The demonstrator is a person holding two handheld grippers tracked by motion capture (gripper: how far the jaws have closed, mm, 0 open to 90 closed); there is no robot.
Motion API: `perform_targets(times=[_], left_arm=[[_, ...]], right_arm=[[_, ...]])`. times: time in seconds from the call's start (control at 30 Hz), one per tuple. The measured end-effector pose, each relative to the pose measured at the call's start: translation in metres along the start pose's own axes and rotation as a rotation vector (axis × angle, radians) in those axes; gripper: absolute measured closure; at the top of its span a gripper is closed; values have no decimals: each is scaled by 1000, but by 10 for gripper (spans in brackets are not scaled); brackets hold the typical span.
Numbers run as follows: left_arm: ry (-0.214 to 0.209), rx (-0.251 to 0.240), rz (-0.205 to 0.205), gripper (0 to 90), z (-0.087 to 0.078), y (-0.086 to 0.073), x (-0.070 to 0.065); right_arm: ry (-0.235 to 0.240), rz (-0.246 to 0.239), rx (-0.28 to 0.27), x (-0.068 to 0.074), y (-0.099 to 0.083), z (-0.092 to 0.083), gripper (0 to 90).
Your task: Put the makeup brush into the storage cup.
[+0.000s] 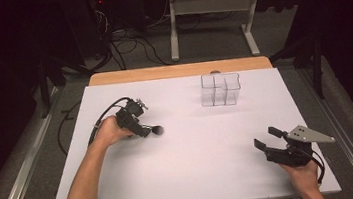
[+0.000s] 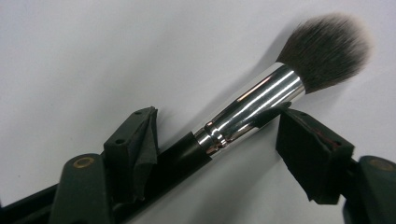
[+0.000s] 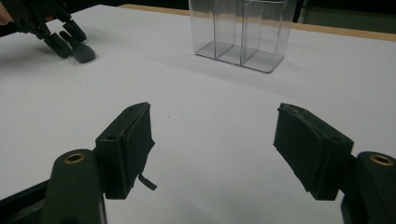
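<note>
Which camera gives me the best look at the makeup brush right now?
The left gripper view: the makeup brush lies close up between the left gripper jaws, bristles, silver ferrule and black handle all sharp. The high view shows just its dark tip beside that gripper; the right gripper view shows a small grey tuft far off.

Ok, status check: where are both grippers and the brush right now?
Left gripper astride makeup brush lying on the table, jaws not yet clamped. Right gripper open, empty. Clear organizer stands apart, nothing in the way.
</note>
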State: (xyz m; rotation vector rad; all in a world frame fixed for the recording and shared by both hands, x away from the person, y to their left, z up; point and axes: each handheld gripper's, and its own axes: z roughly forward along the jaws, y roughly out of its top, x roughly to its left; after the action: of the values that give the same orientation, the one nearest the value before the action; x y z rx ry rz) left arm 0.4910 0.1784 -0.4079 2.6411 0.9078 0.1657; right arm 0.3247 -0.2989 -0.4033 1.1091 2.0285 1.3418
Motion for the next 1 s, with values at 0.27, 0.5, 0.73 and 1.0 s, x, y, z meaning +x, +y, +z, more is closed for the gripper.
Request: perform_targets(times=[0.27, 0.5, 0.73, 1.0], left_arm=[[6, 14, -5, 373, -1, 1, -4], [2, 18, -22, 465, -2, 2, -7], [5, 24, -25, 560, -4, 3, -8], [1, 34, -27, 649, -5, 3, -8]], right_arm=[[-2, -3, 0, 0, 0, 0, 295], [-1, 0, 2, 0, 0, 0, 295], [-1, -2, 2, 0, 0, 0, 295], [-2, 0, 2, 0, 0, 0, 295]])
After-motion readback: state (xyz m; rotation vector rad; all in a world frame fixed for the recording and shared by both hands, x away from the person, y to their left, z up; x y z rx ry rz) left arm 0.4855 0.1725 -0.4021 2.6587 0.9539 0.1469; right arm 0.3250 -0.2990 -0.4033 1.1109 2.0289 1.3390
